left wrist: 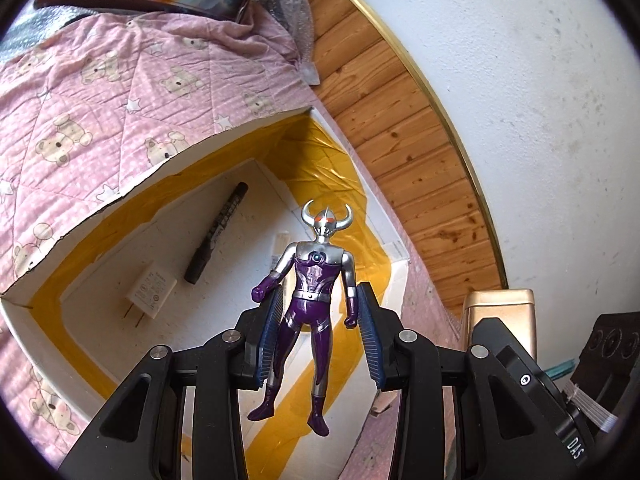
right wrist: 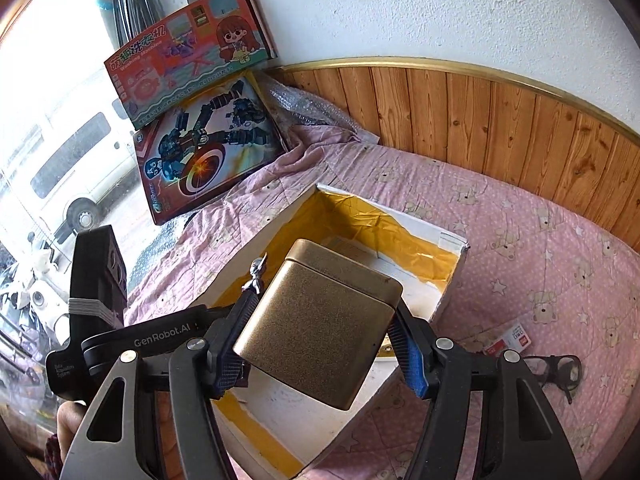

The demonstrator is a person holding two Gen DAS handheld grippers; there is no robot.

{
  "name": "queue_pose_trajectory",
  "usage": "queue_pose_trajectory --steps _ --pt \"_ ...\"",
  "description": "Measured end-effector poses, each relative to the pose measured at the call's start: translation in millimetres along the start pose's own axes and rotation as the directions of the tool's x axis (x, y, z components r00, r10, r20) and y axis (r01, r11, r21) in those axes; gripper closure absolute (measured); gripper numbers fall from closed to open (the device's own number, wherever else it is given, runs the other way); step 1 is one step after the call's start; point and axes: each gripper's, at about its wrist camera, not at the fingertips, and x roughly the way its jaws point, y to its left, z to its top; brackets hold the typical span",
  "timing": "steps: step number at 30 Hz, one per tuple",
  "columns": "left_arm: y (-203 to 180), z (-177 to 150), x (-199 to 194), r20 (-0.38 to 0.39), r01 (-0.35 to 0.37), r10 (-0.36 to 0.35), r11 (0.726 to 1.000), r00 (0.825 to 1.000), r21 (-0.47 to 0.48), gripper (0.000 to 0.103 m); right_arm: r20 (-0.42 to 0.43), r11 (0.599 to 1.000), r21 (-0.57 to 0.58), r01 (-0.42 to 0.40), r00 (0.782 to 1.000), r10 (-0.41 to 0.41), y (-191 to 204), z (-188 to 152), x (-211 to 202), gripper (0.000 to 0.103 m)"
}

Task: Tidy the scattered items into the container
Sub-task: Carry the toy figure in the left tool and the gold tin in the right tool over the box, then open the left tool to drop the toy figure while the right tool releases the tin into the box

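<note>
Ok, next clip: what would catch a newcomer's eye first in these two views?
Probably the purple and silver horned toy figure, held between the pads of the left claw above the open white box with yellow tape inside. Next, the gold tin gripped in the right claw over the same box, which sits on a pink bear-print quilt. A black marker and white charger already lie inside.

Both of the 2 wrist cameras are looking steeply down along their fingers, hanging close above the open box on the pink quilt. Both views are sharing the box, quilt, wood panelling and far wall.
</note>
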Motion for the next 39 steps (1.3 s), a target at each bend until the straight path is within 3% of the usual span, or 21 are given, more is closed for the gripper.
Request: queue_pose_trajectory --steps 13,17,24,33,39 --pt "9.2 -14.1 27.0 -0.081 -0.064 0.060 0.997 0.995 -0.052 0.064 -0.114 0.999 0.034 -0.014 0.993 0.018 -9.8 34.5 56.7 0.038" --pt "14.0 -17.0 33.6 -0.111 -0.057 0.047 0.995 0.993 -0.082 0.064 -0.162 1.000 0.022 -0.009 0.987 0.012 -8.4 45.1 79.5 0.038" --pt "19.3 -19.9 40.4 -0.144 -0.065 0.047 0.991 0.988 -0.121 0.064 -0.263 0.993 -0.121 0.009 0.964 -0.041 8.8 54.0 120.9 0.038" --pt "12.4 -22.3 45.6 -0.128 -0.184 0.179 0.983 0.975 -0.027 0.064 -0.333 0.954 -0.298 0.040 0.932 -0.143 23.8 55.7 168.7 0.038" --pt "11.3 -17.6 50.7 -0.132 -0.196 0.192 0.980 0.972 -0.017 0.064 -0.368 0.935 -0.351 0.043 0.912 -0.180 24.4 55.5 193.2 0.038"
